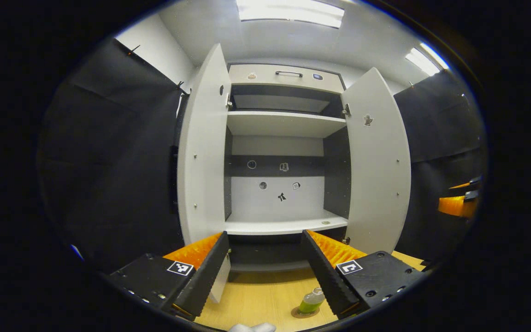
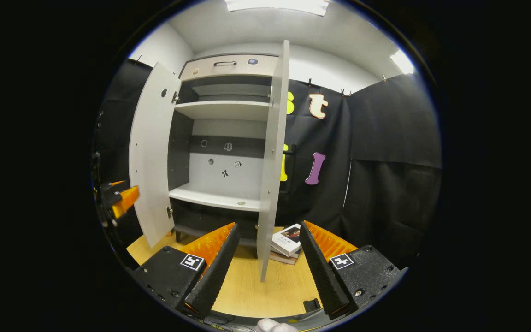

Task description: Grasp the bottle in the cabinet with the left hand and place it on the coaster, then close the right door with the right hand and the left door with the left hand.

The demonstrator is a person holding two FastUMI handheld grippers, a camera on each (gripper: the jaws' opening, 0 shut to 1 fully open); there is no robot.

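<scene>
In the left gripper view a small bottle (image 1: 312, 300) of green liquid stands upright on a round coaster (image 1: 303, 313) on the wooden table, just inside my left gripper's right finger. My left gripper (image 1: 265, 272) is open and holds nothing. The white cabinet (image 1: 277, 124) stands ahead with its left door (image 1: 203, 152) and right door (image 1: 380, 161) swung open and its shelves bare. In the right gripper view my right gripper (image 2: 268, 263) is open and empty, and the right door's edge (image 2: 272, 161) hangs between its fingers, farther off. The left door (image 2: 152, 157) is at the left.
A stack of books (image 2: 287, 242) lies on the wooden table (image 2: 265, 286) right of the right door. The left gripper's orange finger (image 2: 122, 198) shows at the far left of the right gripper view; the right gripper (image 1: 459, 203) shows at the far right of the left gripper view.
</scene>
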